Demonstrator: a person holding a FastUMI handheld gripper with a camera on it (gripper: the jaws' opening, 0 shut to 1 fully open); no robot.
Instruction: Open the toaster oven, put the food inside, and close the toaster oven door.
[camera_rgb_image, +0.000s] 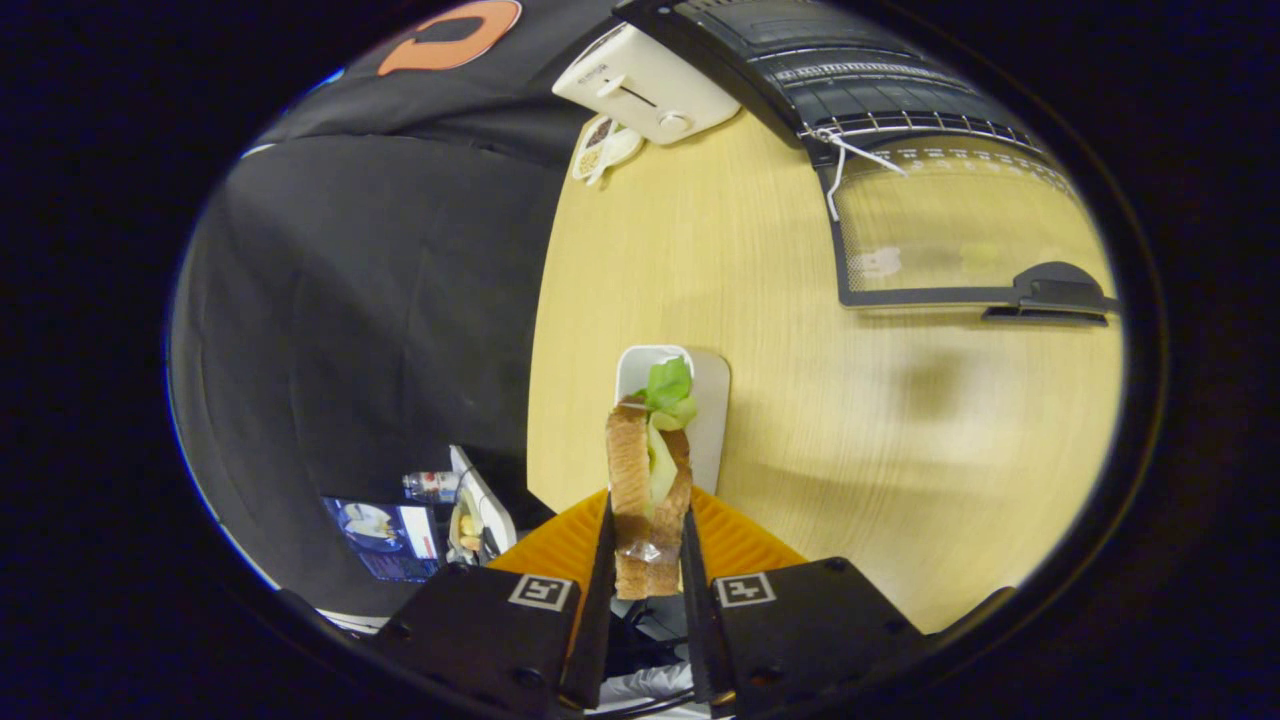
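Between my fingers, my claw (646, 545) is pinching a sandwich (648, 470) from both sides above the tabletop (760, 300). Just beyond, a white tray (708, 400) is lying. At two o'clock, the toaster oven (850, 80) is standing with its door (960, 235) dropped open.

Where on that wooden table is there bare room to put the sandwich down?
Bare wood spreads between the white tray and the open oven door. It is crowded near the white toaster and small dish. The gripper jaws clamp the sandwich.
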